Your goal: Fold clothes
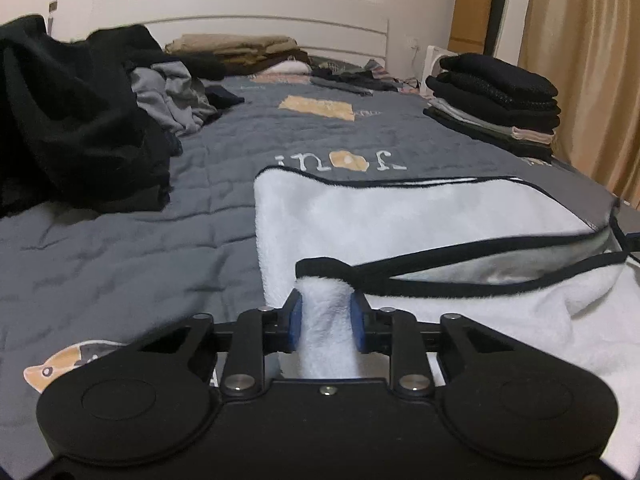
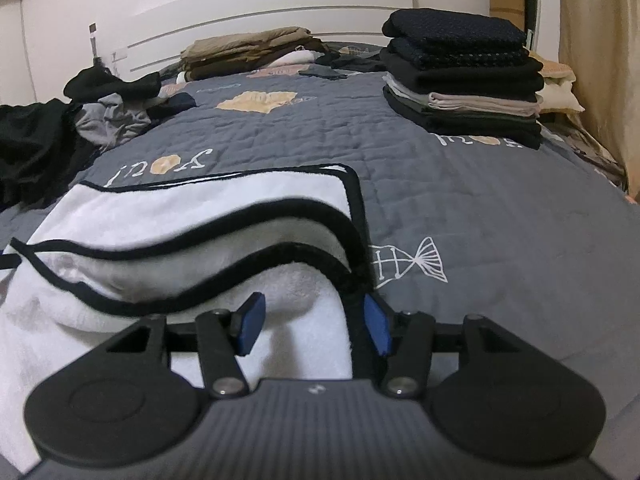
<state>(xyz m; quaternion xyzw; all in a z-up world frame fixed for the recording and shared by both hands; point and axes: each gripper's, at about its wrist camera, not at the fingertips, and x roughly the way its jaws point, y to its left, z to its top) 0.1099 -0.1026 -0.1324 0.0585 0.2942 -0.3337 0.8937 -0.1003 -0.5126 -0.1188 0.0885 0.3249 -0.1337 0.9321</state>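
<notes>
A white fleece garment [image 1: 400, 216] with black trim lies on the grey quilted bed cover [image 1: 120, 248], its near part raised in folds. My left gripper [image 1: 327, 320] is shut on a bunched white corner of it, just under the black edge. In the right wrist view the same garment [image 2: 200, 200] spreads left of centre. My right gripper [image 2: 315, 326] stands open at the garment's near right corner. White cloth lies between its blue pads [image 2: 252, 326], and the black trim runs down beside the right-hand one.
A stack of folded dark clothes [image 2: 460, 80] stands at the bed's right side, near a tan curtain [image 1: 592, 60]. A heap of unfolded black and grey clothes [image 1: 72, 120] fills the left. Tan folded items [image 2: 248, 48] lie by the white headboard [image 2: 260, 8].
</notes>
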